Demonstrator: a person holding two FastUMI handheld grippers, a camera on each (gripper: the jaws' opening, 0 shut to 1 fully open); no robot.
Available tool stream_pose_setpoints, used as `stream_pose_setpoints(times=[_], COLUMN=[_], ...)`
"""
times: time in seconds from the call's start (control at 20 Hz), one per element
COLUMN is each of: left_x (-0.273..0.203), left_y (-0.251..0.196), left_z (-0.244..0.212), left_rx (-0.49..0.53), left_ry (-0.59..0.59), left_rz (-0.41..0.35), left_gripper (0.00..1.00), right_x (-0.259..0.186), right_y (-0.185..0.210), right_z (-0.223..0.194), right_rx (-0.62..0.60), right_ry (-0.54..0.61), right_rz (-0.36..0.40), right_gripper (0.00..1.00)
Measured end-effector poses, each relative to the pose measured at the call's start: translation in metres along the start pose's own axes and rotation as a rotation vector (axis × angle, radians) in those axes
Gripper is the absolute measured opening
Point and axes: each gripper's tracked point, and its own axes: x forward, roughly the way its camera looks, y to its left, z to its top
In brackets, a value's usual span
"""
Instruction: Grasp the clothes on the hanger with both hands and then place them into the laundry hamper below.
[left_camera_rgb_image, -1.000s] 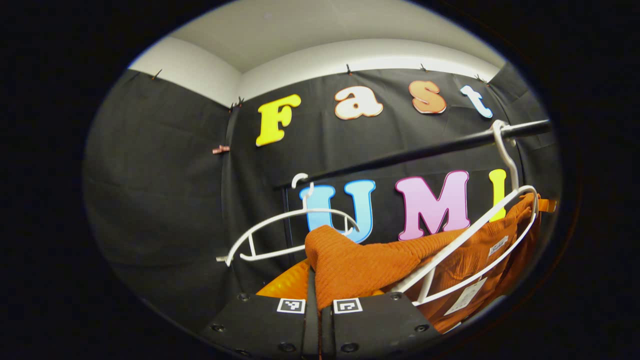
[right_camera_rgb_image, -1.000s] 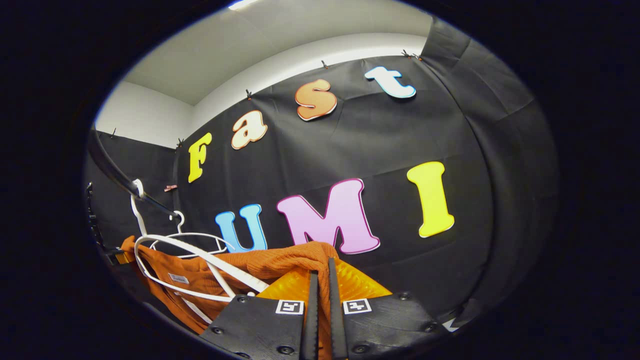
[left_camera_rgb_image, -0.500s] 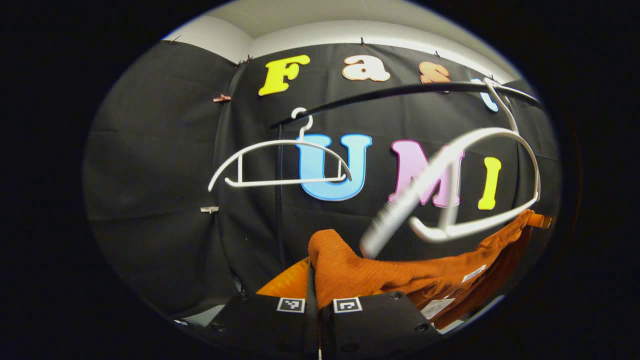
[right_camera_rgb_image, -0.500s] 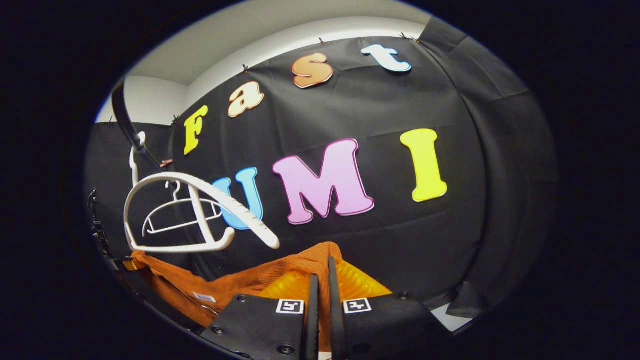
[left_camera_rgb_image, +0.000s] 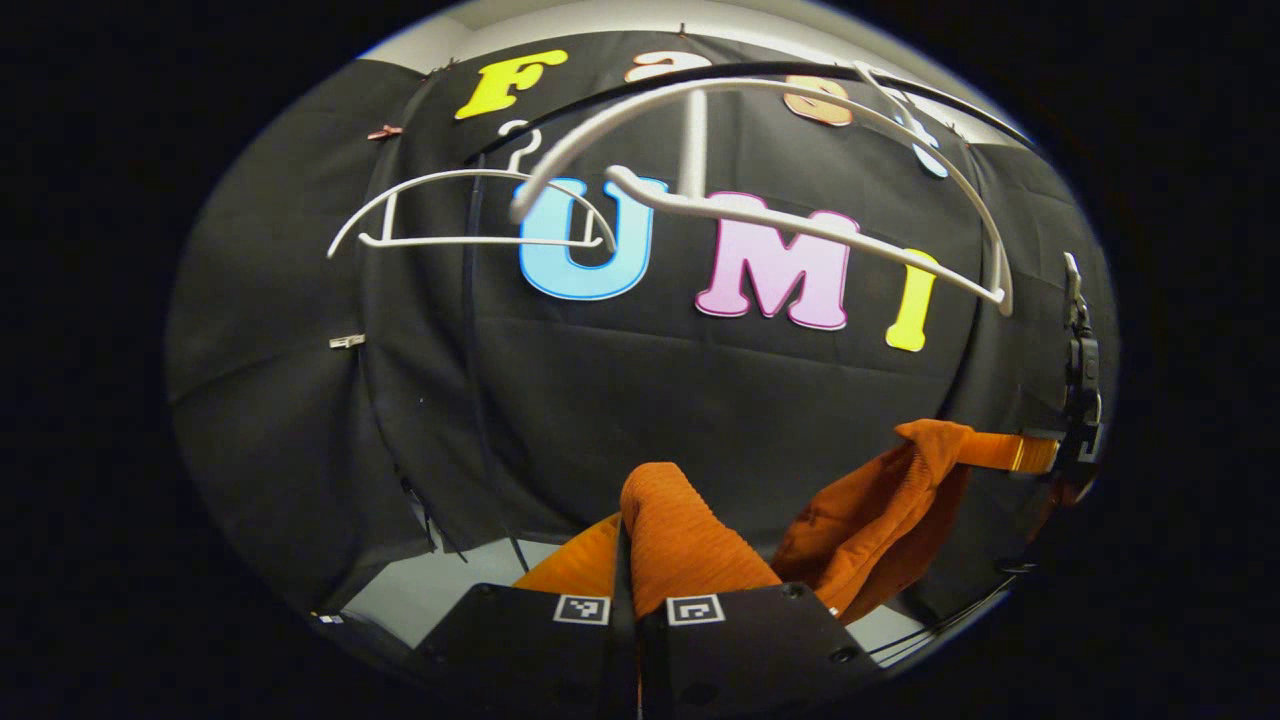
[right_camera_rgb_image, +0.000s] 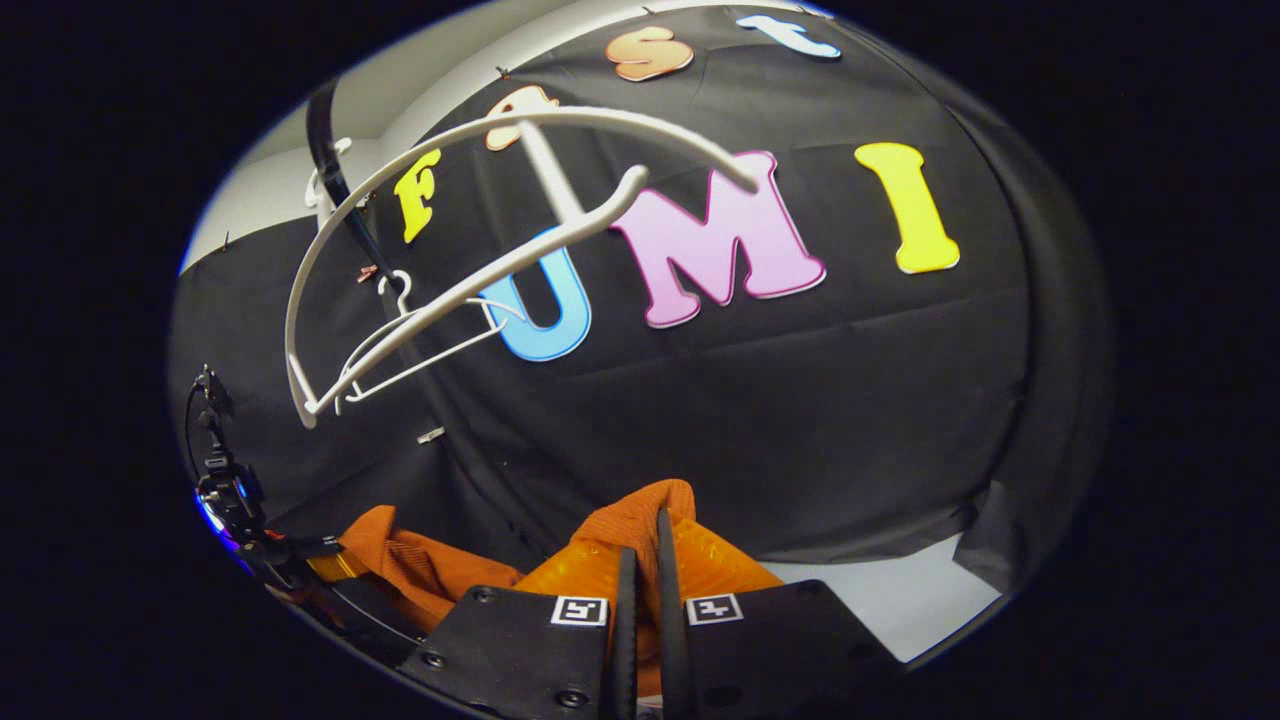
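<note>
An orange knit garment (left_camera_rgb_image: 690, 540) is off the hanger and hangs slack between my two grippers. My left gripper (left_camera_rgb_image: 628, 565) is shut on one bunched end of it. From there the cloth sags to the right, up to my right gripper (left_camera_rgb_image: 1035, 455), seen farther off. In the right gripper view, my right gripper (right_camera_rgb_image: 640, 560) is shut on the other end of the garment (right_camera_rgb_image: 630, 525), and the cloth trails left to the left gripper (right_camera_rgb_image: 315, 565). The bare white hanger (left_camera_rgb_image: 780, 215) swings tilted on the black rail (left_camera_rgb_image: 600, 85) above the cloth.
A second bare white hanger (left_camera_rgb_image: 450, 210) hangs farther along the rail; it also appears behind the first hanger (right_camera_rgb_image: 430, 330) in the right gripper view. Pale floor (right_camera_rgb_image: 900, 600) lies at the foot of the black wall.
Both grippers have dropped well below the rail with the garment. The cloth slid off the white hanger, which swung up and now hangs bare overhead.
</note>
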Motion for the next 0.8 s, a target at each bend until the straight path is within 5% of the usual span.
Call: stream_pose_setpoints(times=[0.35,0.8], left_x=[0.019,0.035], left_y=[-0.052,-0.068], left_z=[-0.022,-0.034], left_rx=[0.038,0.035], left_ry=[0.062,0.091], left_rz=[-0.123,-0.103], left_gripper=[0.06,0.07], right_x=[0.019,0.030], right_y=[0.062,0.085], right_z=[-0.063,-0.085], right_rx=[0.061,-0.027], right_ry=[0.173,0.244], right_rz=[0.109,0.148], right_gripper=[0.13,0.11])
